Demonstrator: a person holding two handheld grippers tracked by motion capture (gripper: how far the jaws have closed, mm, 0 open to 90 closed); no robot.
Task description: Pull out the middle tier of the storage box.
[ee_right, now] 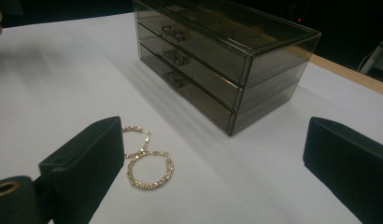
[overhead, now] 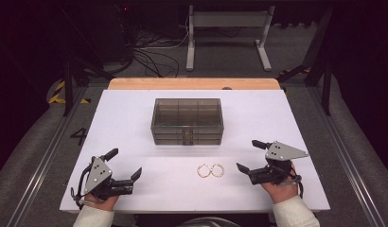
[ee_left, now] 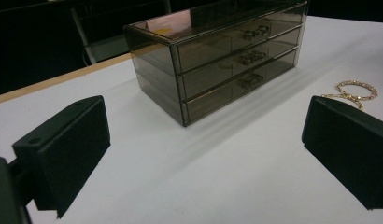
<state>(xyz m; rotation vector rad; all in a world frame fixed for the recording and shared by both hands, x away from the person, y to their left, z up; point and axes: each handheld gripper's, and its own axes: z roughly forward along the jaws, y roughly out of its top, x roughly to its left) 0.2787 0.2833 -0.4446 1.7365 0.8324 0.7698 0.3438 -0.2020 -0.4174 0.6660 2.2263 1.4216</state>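
Gold hoops [overhead: 210, 170] lie touching on the white bench [overhead: 135, 113], before the drawers [overhead: 187, 121]. Both grippers, left [overhead: 124, 163] and right [overhead: 249, 155], are wide open and empty; one hoop is best pinched at its rim.

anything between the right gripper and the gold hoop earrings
No, just bare white table between the right gripper and the gold hoop earrings, seen in the high view.
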